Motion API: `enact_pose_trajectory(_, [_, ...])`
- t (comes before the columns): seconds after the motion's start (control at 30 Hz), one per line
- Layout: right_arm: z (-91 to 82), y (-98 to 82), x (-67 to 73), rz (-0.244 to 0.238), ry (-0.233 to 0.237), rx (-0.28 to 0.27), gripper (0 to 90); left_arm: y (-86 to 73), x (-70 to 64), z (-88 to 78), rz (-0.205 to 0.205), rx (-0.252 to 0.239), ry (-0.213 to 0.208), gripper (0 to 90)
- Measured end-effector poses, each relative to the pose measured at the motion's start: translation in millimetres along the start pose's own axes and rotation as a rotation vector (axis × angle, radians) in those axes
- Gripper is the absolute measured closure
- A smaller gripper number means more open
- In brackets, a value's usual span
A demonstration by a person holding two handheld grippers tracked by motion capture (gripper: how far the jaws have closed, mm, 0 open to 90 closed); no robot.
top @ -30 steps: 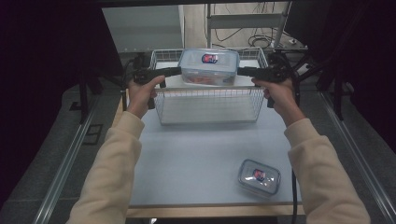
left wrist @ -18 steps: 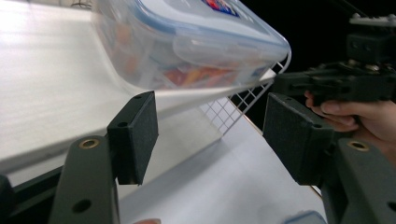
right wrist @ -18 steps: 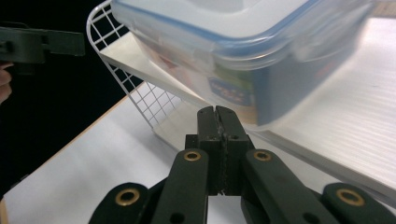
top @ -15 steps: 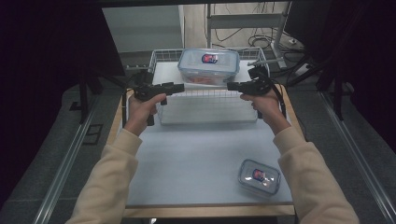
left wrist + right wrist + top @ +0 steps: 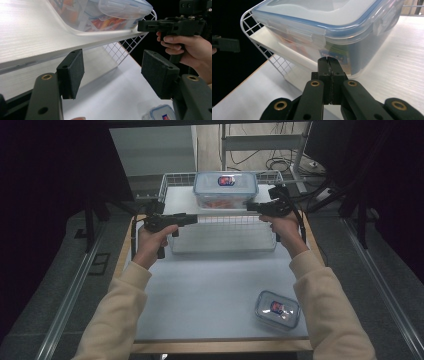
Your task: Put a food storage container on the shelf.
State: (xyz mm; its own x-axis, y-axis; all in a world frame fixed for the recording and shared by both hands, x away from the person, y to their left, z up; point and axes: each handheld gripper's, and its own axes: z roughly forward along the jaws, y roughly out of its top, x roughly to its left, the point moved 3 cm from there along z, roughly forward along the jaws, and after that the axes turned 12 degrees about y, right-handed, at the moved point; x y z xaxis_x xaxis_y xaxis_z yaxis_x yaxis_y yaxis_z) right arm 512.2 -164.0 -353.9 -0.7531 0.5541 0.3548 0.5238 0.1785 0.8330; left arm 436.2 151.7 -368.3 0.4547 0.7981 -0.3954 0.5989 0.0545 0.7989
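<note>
Here your two hands hover over a pale, matt white worktop (image 5: 215, 285) with a light wooden edge along its near side and flanks. Your left gripper (image 5: 187, 218) points inward from the left, and in its own view the two black pads (image 5: 72, 72) stand well apart with nothing between them. Your right gripper (image 5: 251, 207) points inward from the right; its jaws have just been closing, and in its own view they now meet flat against each other, holding nothing.

The large clear container (image 5: 226, 189) with a blue-trimmed lid sits on the raised white shelf of a white wire rack (image 5: 222, 227) at the far end of the worktop, between the two grippers. In the right gripper view the closed tips sit just in front of the container's near wall (image 5: 362, 50); you cannot tell whether they touch it. A small lidded container (image 5: 277, 309) lies near the worktop's front right corner, well apart from both hands.

Around the worktop the room is dark: black drapes at both sides, grey floor with metal rails, and cables (image 5: 265, 157) trailing behind the rack.
</note>
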Motion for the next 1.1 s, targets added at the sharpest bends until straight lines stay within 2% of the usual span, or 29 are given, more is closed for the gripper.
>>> enact_pose_trajectory(0.37, [-0.7, -0.3, -6.2, 0.023, 0.004, -0.009, 89.0, -3.4, -2.3, 3.8, -0.002, 0.011, -0.005, 34.0])
enact_pose_trajectory(0.47, [-3.1, -2.4, -3.7, 0.019, 0.016, -0.014, 89.0, -5.1, -3.0, 3.9, 0.008, 0.013, 0.003, 33.8])
enact_pose_trajectory(0.6, [-13.2, -5.6, 0.0, 0.002, 0.028, -0.022, 89.0, -10.2, -1.8, 3.2, 0.000, 0.009, 0.007, 33.9])
enact_pose_trajectory(0.67, [-18.5, -8.3, 1.6, 0.001, 0.035, -0.025, 89.0, -14.6, -0.8, 2.9, -0.001, 0.003, 0.021, 34.2])
enact_pose_trajectory(0.8, [-30.1, -18.4, 7.0, -0.011, 0.057, -0.030, 89.0, -25.6, -1.7, 1.6, 0.001, -0.003, 0.018, 34.3])
enact_pose_trajectory(0.97, [-42.0, -35.0, 11.1, -0.008, 0.102, -0.038, 89.0, -44.0, -3.4, -0.2, -0.019, -0.005, -0.001, 33.9])
enact_pose_trajectory(1.1, [-48.7, -52.9, 10.4, -0.005, 0.125, -0.037, 89.0, -61.1, -5.3, -1.6, -0.018, -0.007, -0.010, 34.0])
